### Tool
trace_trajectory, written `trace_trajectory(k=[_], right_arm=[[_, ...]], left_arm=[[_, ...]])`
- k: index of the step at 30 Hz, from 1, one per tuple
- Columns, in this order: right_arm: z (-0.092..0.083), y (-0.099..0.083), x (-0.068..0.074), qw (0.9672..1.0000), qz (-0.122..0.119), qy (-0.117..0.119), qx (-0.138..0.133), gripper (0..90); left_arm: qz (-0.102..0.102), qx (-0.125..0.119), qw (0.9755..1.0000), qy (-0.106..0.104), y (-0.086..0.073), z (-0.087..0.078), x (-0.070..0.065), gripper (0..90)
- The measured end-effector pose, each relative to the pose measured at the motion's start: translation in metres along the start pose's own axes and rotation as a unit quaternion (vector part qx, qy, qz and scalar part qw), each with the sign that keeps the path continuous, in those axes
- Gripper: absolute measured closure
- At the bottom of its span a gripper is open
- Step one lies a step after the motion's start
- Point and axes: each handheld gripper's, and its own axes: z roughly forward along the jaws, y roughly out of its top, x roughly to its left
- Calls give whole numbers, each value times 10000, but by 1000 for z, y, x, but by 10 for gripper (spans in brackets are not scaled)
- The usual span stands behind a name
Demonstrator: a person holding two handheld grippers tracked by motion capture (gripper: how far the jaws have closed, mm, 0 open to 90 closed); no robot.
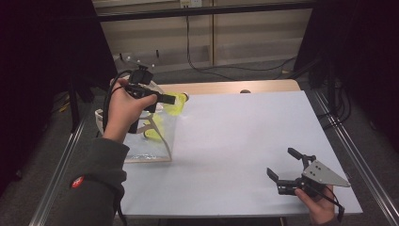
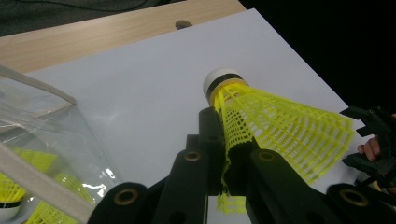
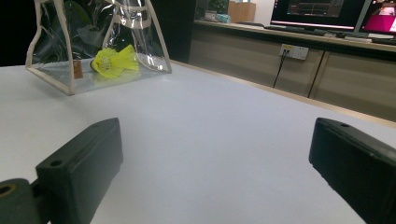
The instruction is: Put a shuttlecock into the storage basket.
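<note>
Pinching a yellow shuttlecock (image 2: 275,123) by its skirt in the left gripper (image 2: 229,172), above the clear bag (image 1: 162,136) at the table's (image 1: 235,141) left; long axis near level, white cork away from the hand. Right gripper (image 1: 286,168) spread wide, holding nothing.

From my station the white table top (image 1: 244,136) is evenly lit while the surroundings sink into black, glare glints off the clear bag (image 2: 56,154), and my near jaws blur.

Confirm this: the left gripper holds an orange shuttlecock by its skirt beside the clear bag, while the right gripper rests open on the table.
Not quite: the shuttlecock is yellow, not orange, as the left gripper view shows. The left gripper pinches its skirt beside the clear bag; the right gripper rests open.
</note>
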Motion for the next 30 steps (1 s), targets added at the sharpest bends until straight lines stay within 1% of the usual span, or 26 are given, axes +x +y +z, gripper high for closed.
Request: trace_trajectory(k=[7,9,10,17,18,30], right_arm=[[0,0,0,10000,8,3,-10,27],[0,0,0,10000,0,-3,0,27],[0,0,0,10000,-1,3,-4,27],[0,0,0,10000,12,2,-9,27],[0,0,0,10000,16,4,-9,28],[0,0,0,10000,12,3,-7,27]], left_arm=[[-18,-45,10000,68,3,-7,3,884],[-57,-81,9999,90,3,-9,3,885],[-34,-62,9999,100,3,-10,4,885],[-77,-99,9998,141,3,-14,6,884],[-91,-119,9997,172,3,-14,7,884],[-110,-132,9997,192,4,-18,10,884]])
